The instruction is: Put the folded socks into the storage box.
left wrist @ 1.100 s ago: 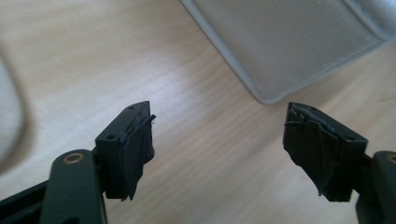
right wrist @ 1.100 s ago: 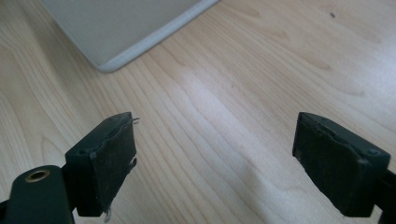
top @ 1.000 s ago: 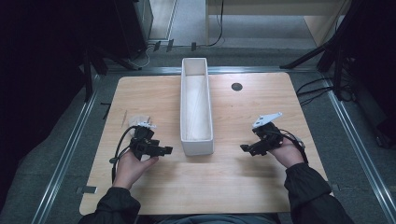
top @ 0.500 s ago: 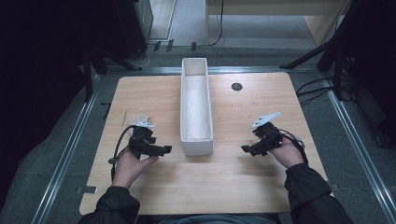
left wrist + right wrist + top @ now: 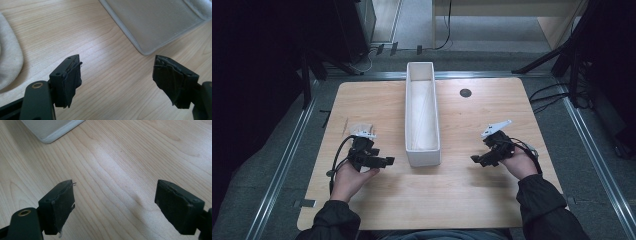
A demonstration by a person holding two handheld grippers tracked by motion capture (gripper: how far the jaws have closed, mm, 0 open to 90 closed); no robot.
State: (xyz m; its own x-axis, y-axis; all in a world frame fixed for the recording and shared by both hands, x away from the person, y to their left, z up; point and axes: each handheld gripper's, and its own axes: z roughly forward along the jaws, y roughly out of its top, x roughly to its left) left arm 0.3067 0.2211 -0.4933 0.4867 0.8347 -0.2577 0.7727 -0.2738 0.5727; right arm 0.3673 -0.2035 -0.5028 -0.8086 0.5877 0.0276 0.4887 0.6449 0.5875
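Note:
My left gripper (image 5: 387, 161) rests low over the wooden table (image 5: 462, 200), left of a long white bin (image 5: 423, 156). Its jaws point at the bin's near end. In the left gripper view the left gripper (image 5: 117, 62) is open with bare wood between the pads, and the jaws have just been closing a little. A beige cloth (image 5: 357, 127) lies just behind that hand and shows as the cloth (image 5: 8, 60) on the left. My right gripper (image 5: 476, 160) sits right of the bin, pointing toward it. The right gripper (image 5: 115, 185) is open and holds nothing.
The bin (image 5: 160, 25) runs from the table's middle to its far edge, and its corner (image 5: 50, 130) lies ahead of the right jaws. A small black round cap (image 5: 465, 92) sits on the table at the back right. Metal rails run along both table sides.

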